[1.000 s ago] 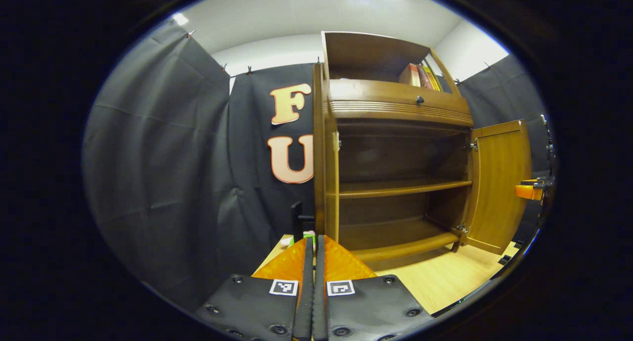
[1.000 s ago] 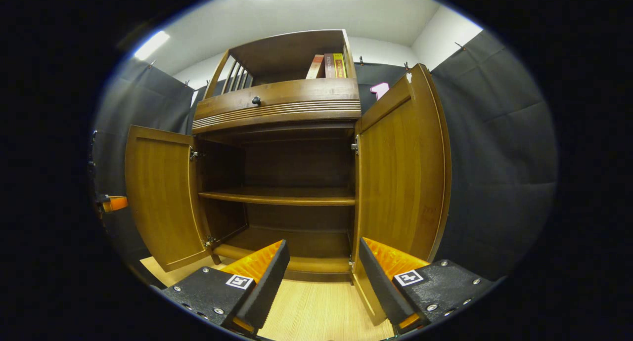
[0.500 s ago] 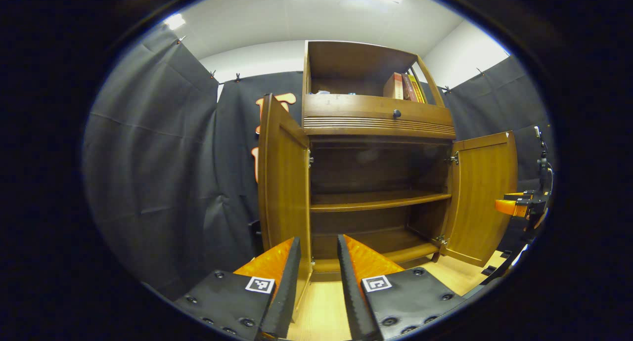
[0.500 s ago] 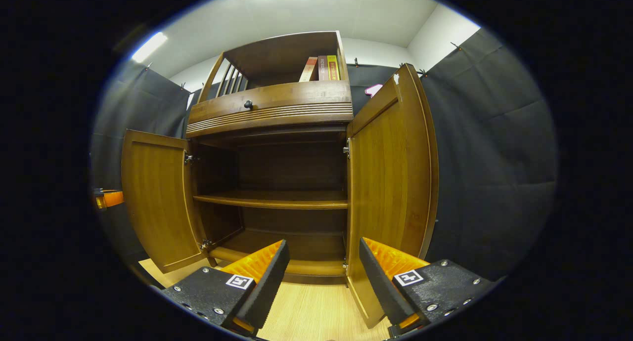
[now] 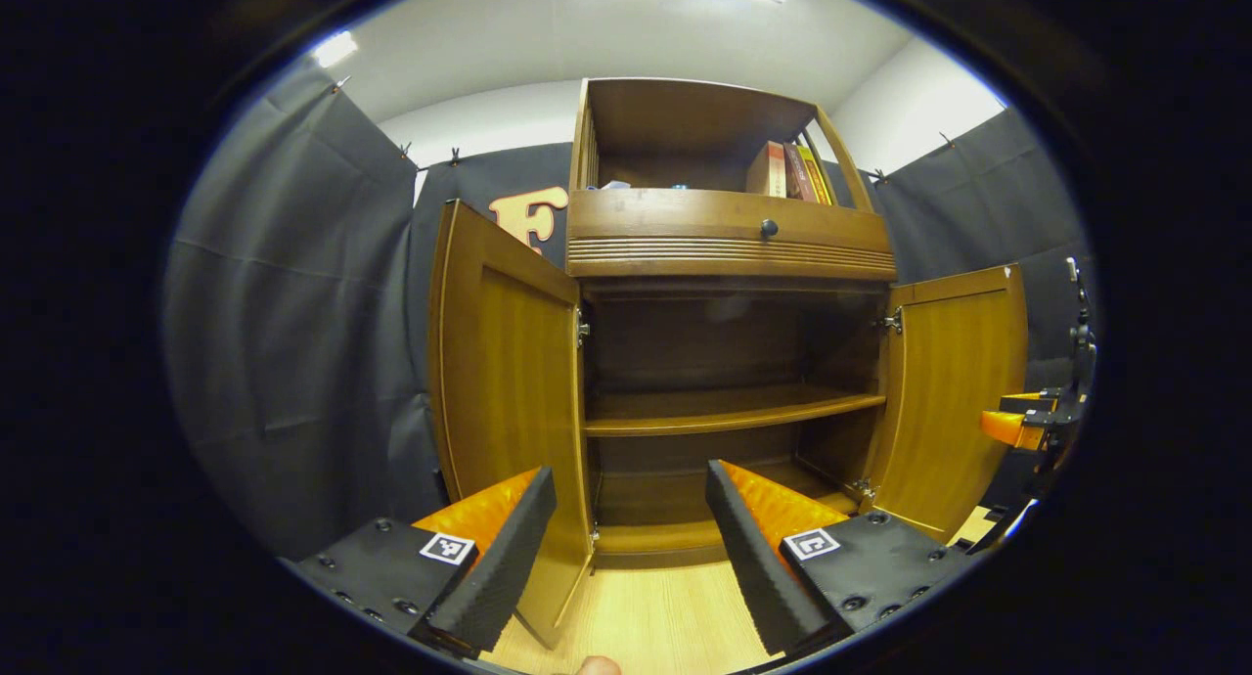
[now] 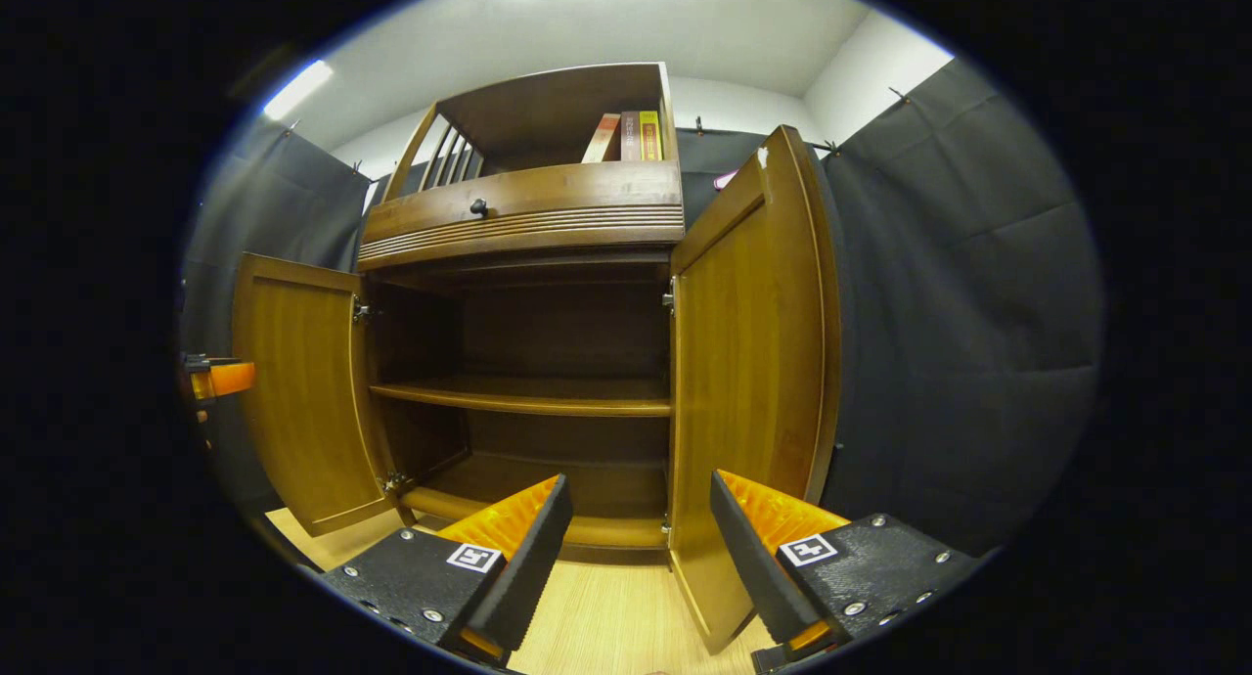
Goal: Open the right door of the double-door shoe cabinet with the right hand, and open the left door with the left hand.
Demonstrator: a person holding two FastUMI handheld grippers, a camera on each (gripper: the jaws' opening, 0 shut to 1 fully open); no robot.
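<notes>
Both doors of the shoe cabinet (image 5: 729, 254) stand swung wide, the left door (image 5: 504, 391) and the right door (image 6: 748, 382) flanking its bare middle shelf (image 6: 528, 396). Your left gripper (image 5: 626, 548) and right gripper (image 6: 641, 548) hang before the cabinet with fingers spread, holding nothing. The rigid wooden panels likely swing easily on their hinges; take hold at the free edge, far from the hinges.

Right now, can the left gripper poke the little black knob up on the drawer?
Probably yes. The left gripper is open and holds nothing, and both doors swing aside, so nothing blocks the knob. It sits high above, so the hand must lift.
</notes>
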